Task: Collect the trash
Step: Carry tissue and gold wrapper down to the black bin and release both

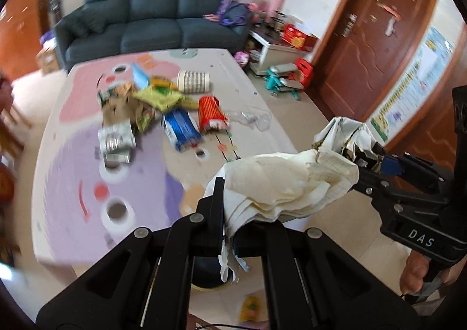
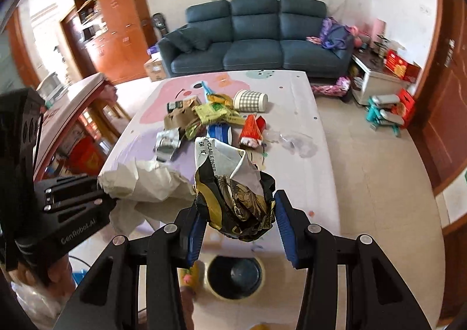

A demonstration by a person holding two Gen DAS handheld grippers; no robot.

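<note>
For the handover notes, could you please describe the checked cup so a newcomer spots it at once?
Start at the pastel play mat before the blue sofa. In the trash pile, nearest the sofa, the checked cup lies on its side: the only round, grid-patterned piece among flattened wrappers.

The right gripper [image 2: 238, 220] pinches a crumpled black-and-gold paper cup [image 2: 233, 190] between its blue-padded jaws. Directly below the jaws sits a dark trash bin [image 2: 236, 276]. Left of the jaws, the left gripper [image 2: 87, 201] holds crumpled white paper [image 2: 146, 184], and beyond them a litter pile [image 2: 210, 120] lies on the table [image 2: 306, 172].

Bright daylight, motion blur, heavy fisheye edge distortion.
</note>
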